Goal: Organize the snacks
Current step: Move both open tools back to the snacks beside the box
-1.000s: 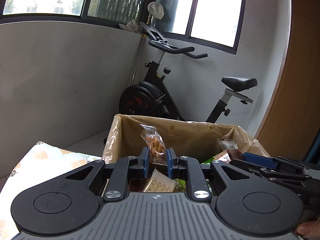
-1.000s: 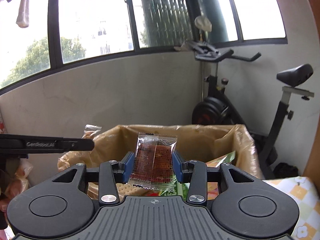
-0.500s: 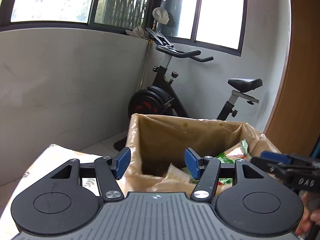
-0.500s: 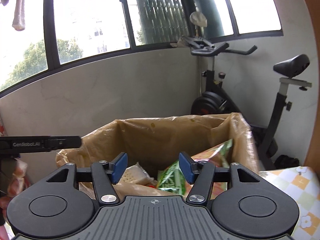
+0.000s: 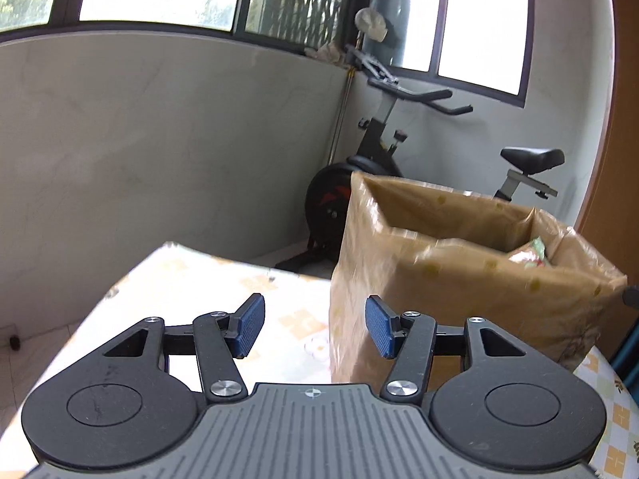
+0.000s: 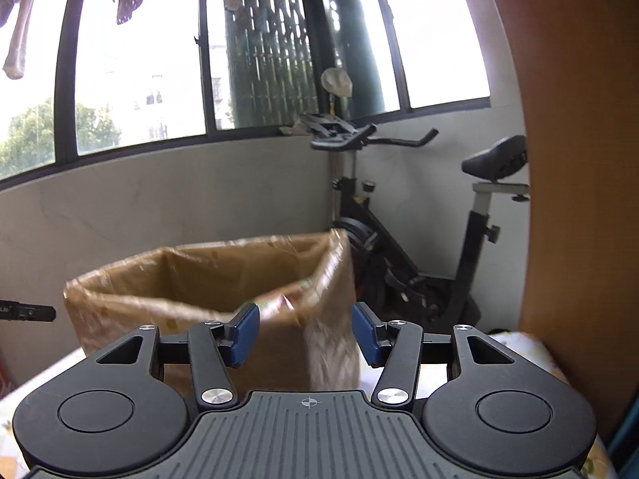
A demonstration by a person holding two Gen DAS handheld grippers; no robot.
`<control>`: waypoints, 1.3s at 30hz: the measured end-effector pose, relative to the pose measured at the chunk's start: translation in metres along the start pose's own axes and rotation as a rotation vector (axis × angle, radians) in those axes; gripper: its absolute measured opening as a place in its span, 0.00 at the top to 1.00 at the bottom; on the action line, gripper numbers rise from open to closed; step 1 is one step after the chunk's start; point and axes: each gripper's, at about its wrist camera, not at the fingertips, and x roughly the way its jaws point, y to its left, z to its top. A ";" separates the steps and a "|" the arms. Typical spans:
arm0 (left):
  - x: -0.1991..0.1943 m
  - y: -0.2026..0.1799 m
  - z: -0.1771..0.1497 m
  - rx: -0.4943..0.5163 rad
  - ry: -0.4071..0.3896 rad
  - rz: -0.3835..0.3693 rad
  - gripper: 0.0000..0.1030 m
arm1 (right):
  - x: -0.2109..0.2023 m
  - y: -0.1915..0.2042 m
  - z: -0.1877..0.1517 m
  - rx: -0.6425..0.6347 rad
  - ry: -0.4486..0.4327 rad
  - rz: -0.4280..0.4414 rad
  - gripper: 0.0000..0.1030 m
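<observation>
1. Left gripper: jaws apart and closing a little, nothing between them; blue pads bare.
2. Right gripper: jaws apart, also closing, nothing held.
3. Task container = brown bag-lined box on the patterned tablecloth. Left wrist view: it sits ahead and to the right of the jaws, near corner just past the right pad. Right wrist view: same box sits ahead and left of centre, its right corner showing between the pads but behind them, not touched.
4. Snacks: only 1 visible, a green-and-red packet poking up inside the box at the far right side. No loose snack in either view, so the next target can't be located.
5. Key relation: box lies between the 2 grippers, left gripper on its left flank, right gripper on its right. Neither clearly nearer; judged roughly equal.
6. Judgement: both hands empty, next pickup must come from outside these views.
</observation>
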 end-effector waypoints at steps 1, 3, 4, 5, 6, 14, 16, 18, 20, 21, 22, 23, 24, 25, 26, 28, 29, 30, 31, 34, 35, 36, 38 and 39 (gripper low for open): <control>0.001 0.001 -0.005 -0.002 0.011 0.001 0.43 | 0.000 -0.002 -0.008 -0.001 0.017 -0.007 0.54; 0.005 0.002 -0.015 -0.002 0.035 0.000 0.43 | 0.004 -0.006 -0.026 -0.001 0.065 -0.021 0.55; 0.006 0.002 -0.021 0.001 0.047 -0.002 0.44 | 0.006 -0.007 -0.035 0.000 0.092 -0.029 0.57; 0.008 0.001 -0.025 0.007 0.057 -0.004 0.44 | 0.009 -0.008 -0.043 0.004 0.117 -0.034 0.58; 0.010 0.000 -0.030 0.015 0.068 -0.008 0.44 | 0.012 -0.008 -0.052 0.010 0.141 -0.037 0.58; 0.030 -0.012 -0.066 0.052 0.175 -0.064 0.44 | 0.025 -0.002 -0.108 0.079 0.253 -0.046 0.58; 0.032 -0.016 -0.075 0.050 0.197 -0.075 0.44 | 0.024 0.001 -0.117 0.096 0.265 -0.041 0.58; 0.031 -0.019 -0.078 0.041 0.206 -0.094 0.44 | 0.023 0.005 -0.121 0.109 0.270 -0.035 0.58; 0.026 -0.026 -0.078 0.038 0.202 -0.115 0.44 | 0.021 0.010 -0.122 0.108 0.266 -0.036 0.58; 0.023 -0.029 -0.076 0.037 0.193 -0.129 0.44 | 0.020 0.010 -0.119 0.108 0.258 -0.038 0.58; 0.019 -0.033 -0.075 0.037 0.184 -0.140 0.44 | 0.019 0.011 -0.116 0.110 0.249 -0.036 0.58; 0.015 -0.037 -0.073 0.036 0.174 -0.149 0.44 | 0.018 0.011 -0.112 0.115 0.240 -0.035 0.58; 0.013 -0.041 -0.069 0.033 0.162 -0.161 0.44 | 0.018 0.009 -0.106 0.122 0.227 -0.031 0.58; 0.012 -0.044 -0.066 0.031 0.153 -0.171 0.44 | 0.019 0.009 -0.100 0.124 0.218 -0.026 0.58; 0.011 -0.047 -0.063 0.031 0.148 -0.181 0.44 | 0.018 0.011 -0.097 0.123 0.211 -0.021 0.58; 0.011 -0.057 -0.060 0.041 0.151 -0.196 0.44 | 0.018 0.014 -0.091 0.118 0.208 -0.004 0.58; 0.012 -0.061 -0.061 0.048 0.158 -0.201 0.44 | 0.018 0.017 -0.090 0.113 0.210 0.006 0.58; 0.013 -0.066 -0.062 0.058 0.171 -0.211 0.44 | 0.017 0.020 -0.090 0.105 0.213 0.018 0.58; 0.015 -0.072 -0.065 0.072 0.186 -0.218 0.44 | 0.016 0.023 -0.090 0.093 0.220 0.029 0.58; 0.010 -0.079 -0.078 0.122 0.216 -0.223 0.45 | 0.009 0.034 -0.097 0.042 0.247 0.040 0.58; 0.007 -0.080 -0.083 0.135 0.218 -0.222 0.45 | 0.007 0.036 -0.101 0.028 0.260 0.045 0.58; 0.006 -0.081 -0.091 0.141 0.226 -0.228 0.45 | 0.004 0.039 -0.106 0.016 0.274 0.046 0.58; 0.003 -0.079 -0.100 0.147 0.260 -0.239 0.45 | -0.001 0.042 -0.114 -0.003 0.298 0.046 0.58; 0.002 -0.078 -0.107 0.157 0.281 -0.247 0.45 | -0.004 0.043 -0.117 -0.004 0.306 0.043 0.58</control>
